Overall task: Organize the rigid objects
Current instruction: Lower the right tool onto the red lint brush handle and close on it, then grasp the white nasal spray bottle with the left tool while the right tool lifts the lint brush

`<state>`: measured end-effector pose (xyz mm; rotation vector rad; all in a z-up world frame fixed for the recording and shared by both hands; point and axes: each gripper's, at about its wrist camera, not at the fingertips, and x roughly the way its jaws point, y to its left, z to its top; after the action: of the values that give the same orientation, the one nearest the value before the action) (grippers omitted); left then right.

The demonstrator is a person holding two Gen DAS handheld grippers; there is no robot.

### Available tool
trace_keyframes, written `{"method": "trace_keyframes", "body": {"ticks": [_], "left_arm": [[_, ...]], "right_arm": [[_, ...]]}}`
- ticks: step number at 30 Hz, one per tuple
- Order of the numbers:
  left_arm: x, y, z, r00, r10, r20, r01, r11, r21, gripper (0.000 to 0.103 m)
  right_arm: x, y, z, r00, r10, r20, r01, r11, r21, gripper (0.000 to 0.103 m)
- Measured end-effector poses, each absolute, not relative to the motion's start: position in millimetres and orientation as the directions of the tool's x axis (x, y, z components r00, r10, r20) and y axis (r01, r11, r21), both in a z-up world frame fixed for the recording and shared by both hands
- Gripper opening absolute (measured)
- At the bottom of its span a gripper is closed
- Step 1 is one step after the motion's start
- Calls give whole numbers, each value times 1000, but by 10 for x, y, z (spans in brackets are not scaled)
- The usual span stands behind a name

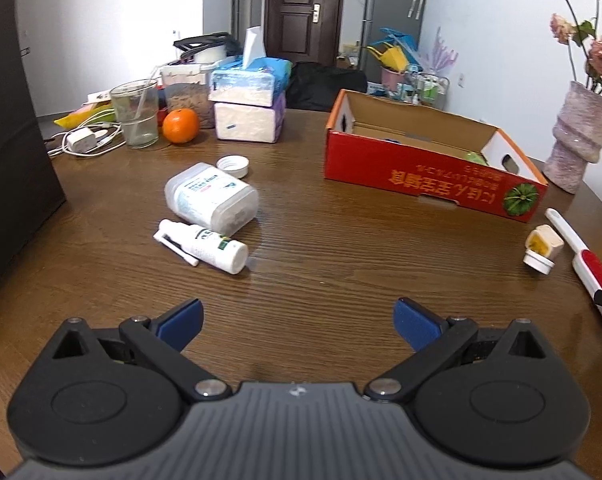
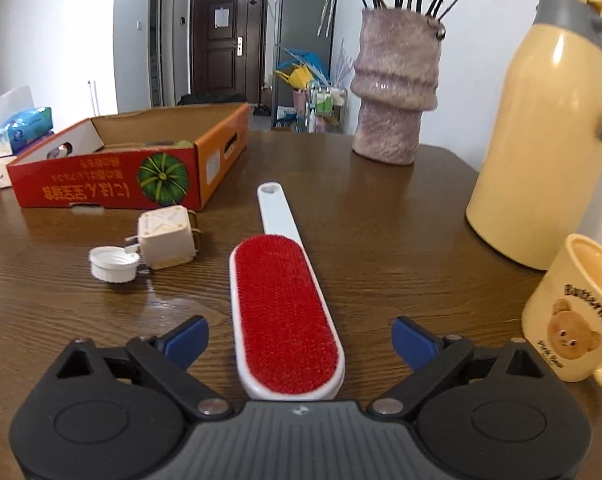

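Observation:
My left gripper is open and empty above the wooden table. Ahead to its left lie a white spray bottle, a clear plastic container on its side and a white lid. A red cardboard box stands open at the right. My right gripper is open, its fingers on either side of the red head of a white lint brush, not touching it. A small beige bottle with its cap flipped open lies to the left.
Tissue packs, an orange, a glass and a charger with cable stand at the back left. A pink vase, a yellow thermos and a bear mug stand at the right.

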<state>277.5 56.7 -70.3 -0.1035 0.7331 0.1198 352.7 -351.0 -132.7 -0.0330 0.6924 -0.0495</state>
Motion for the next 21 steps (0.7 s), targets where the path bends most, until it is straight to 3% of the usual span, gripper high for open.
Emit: {"method": "trace_keyframes", "body": {"ticks": [7, 12, 21], "left_arm": [[2797, 663, -738, 741, 81, -666, -153, 987, -50, 103], [2807, 784, -779, 739, 84, -668, -162, 985, -55, 103], [2877, 1094, -874, 738, 105, -667, -186, 981, -52, 103]], "right_arm": [[3758, -3526, -1455, 761, -20, -648, 32, 999, 6, 78], [3768, -3441, -1453, 782, -4, -624, 12, 1000, 9, 55], [3639, -3485, -1429, 817, -34, -576, 94, 993, 74, 55]]}}
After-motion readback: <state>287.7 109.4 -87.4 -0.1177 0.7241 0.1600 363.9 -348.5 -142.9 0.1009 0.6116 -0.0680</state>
